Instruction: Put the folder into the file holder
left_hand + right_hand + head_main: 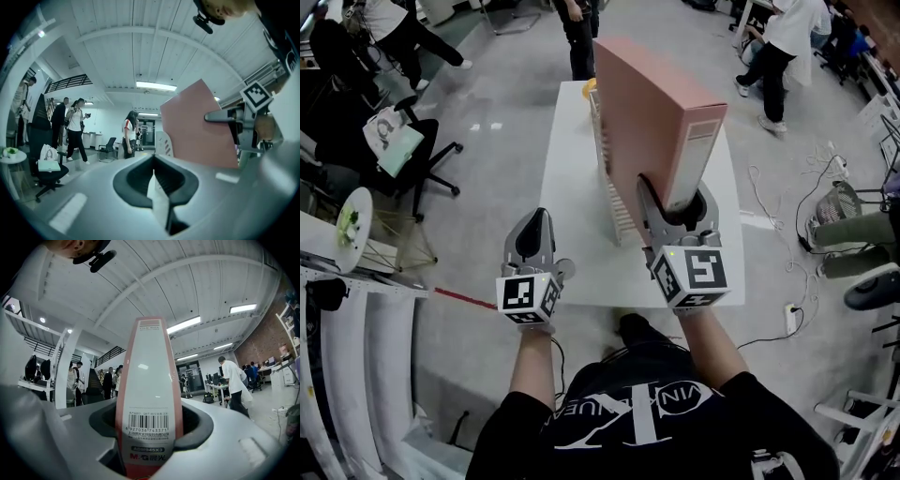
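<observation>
Your right gripper [675, 202] has its jaws spread wide and clamped on the spine end of the tall pink cardboard box folder [647, 112]. The right gripper view shows it dead clear: the grey spine label with the barcode sits right between the pads. The folder stands upright over the white rectangular table [572, 187], long side running away from you, and it's just to the right of the cream slotted file holder [617, 211]. From the head view the folder's left face sits right against the holder's row of dividers, but honestly I can't tell if they're touching or if the bottom edge is down in a slot. Your left gripper [536, 217] is off to the left of the folder, over the near part of the table, pointing level, jaws pressed together with nothing in them. There's also a bunch of people standing around the room past the table's far end.
</observation>
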A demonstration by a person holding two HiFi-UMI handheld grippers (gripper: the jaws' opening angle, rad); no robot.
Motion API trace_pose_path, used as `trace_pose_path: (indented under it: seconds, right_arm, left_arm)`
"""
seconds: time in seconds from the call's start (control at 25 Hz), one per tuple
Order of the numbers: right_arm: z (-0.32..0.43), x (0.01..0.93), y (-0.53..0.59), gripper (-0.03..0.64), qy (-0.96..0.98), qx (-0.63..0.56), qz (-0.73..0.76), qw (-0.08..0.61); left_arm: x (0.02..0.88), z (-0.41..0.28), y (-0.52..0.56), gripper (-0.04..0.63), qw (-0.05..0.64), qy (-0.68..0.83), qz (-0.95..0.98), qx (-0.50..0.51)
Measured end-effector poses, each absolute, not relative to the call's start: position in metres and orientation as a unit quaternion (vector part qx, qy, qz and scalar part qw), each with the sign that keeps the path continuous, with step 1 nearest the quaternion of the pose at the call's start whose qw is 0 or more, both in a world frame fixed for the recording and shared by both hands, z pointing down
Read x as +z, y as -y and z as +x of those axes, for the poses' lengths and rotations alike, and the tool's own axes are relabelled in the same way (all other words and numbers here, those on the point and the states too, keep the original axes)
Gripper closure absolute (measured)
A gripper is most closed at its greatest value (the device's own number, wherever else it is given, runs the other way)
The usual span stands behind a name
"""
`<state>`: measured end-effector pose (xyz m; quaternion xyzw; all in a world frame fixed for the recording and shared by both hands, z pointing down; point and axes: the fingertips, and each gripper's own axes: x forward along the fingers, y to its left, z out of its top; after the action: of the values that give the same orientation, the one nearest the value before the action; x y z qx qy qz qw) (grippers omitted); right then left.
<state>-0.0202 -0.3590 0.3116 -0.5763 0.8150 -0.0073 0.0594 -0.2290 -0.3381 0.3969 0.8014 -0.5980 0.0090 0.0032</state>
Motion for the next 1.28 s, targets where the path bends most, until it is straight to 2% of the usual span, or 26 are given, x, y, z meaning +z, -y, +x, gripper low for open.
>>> trace_pose_path:
  seconds: [0.4,0.84,1.28]
  right_arm:
    - [-0.039,0.333,0.392,0.321,-0.806,-0.01,-0.589,0.047]
    - [-0.043,0.335,0.388,0.322,-0.789,0.033,-0.607,0.088]
    - [-0.061,0.344,0.391,0.327,-0.772,0.059,-0.632,0.039]
  left_arm:
    - [0.41,-0.25,0.352,0.595,0.013,0.608,0.793,0.019]
    - [0.427,-0.25,0.361,0.595,0.022,0.604,0.796,0.032]
    - [0.429,-0.249,0.361,0.595,0.028,0.599,0.799,0.037]
